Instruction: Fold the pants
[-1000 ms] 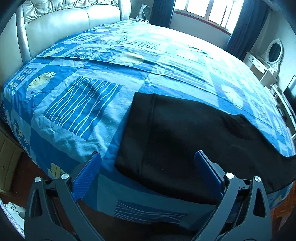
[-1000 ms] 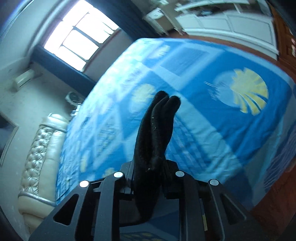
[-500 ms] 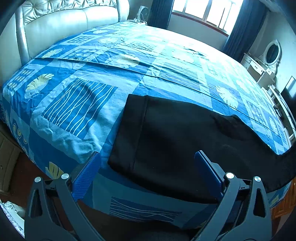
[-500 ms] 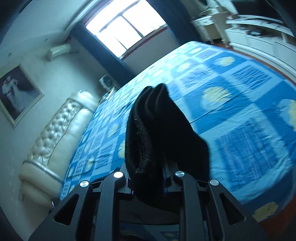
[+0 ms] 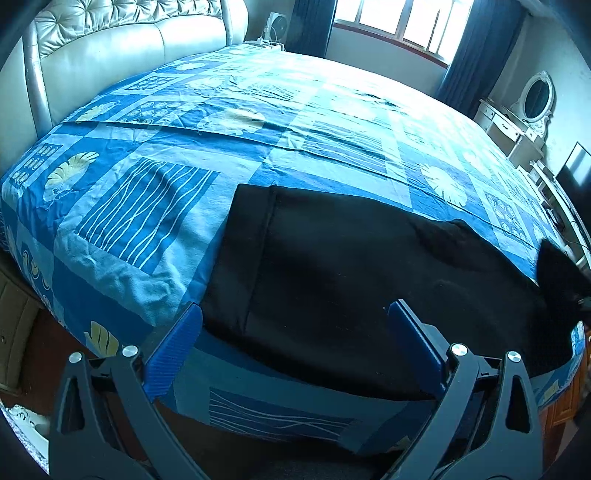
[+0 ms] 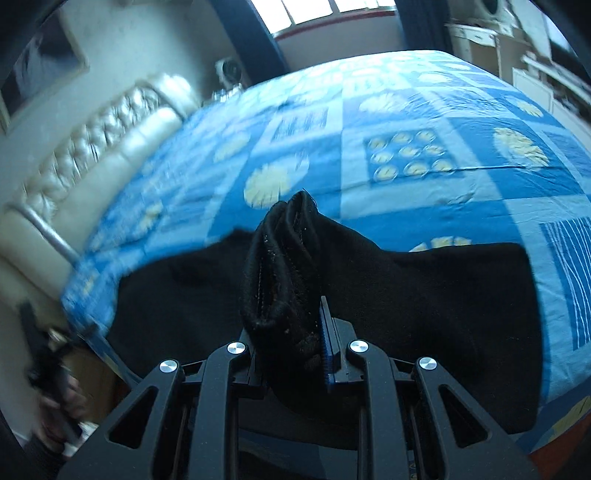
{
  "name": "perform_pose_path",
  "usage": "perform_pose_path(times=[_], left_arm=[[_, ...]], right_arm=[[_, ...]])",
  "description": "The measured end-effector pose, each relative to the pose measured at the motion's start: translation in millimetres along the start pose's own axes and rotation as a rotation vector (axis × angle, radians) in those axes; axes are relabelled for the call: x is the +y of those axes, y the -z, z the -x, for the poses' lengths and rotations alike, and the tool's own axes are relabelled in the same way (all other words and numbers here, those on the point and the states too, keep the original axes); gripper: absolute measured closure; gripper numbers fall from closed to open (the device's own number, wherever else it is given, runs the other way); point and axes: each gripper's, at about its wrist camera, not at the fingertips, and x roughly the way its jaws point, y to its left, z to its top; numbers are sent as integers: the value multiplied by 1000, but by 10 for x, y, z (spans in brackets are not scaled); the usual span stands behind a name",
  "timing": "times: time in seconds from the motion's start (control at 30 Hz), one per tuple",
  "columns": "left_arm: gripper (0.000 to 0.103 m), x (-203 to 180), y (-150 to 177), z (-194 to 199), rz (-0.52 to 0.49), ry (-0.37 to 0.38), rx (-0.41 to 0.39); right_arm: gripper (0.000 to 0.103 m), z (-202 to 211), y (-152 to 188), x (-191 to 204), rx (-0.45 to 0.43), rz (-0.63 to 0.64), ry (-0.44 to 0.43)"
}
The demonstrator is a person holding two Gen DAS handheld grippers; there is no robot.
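Black pants lie flat along the near edge of the bed, waistband at the left. My left gripper is open and empty, its blue fingers hovering just above the waist end at the bed's edge. My right gripper is shut on the bunched leg hems of the pants and holds them up over the rest of the pants. That lifted end shows in the left wrist view at the far right.
The bed has a blue patterned sheet and a cream tufted headboard at the left. A window is behind, a white dresser with oval mirror to the right. Wooden floor lies below the bed's edge.
My right gripper has swung round with the leg hems, from facing the window to over the spread pants. My left gripper has barely moved and stays open.
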Motion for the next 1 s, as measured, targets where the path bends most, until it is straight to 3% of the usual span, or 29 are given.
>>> perform_pose_path(times=[0.4,0.53,0.73,1.0], left_arm=[[2,-62,11,13,-7,11,0],[2,-66,13,6,-6,14,5],[2,-63,22,-9,1,18,11],[2,-65,30,-16,3,19,16]], right_arm=[[82,-475,344,501,107,136,50],[71,-534,434,586,128,174,61],[48,-480,468,646,140,136,-45],[44,-527,578,709,197,94,-151]])
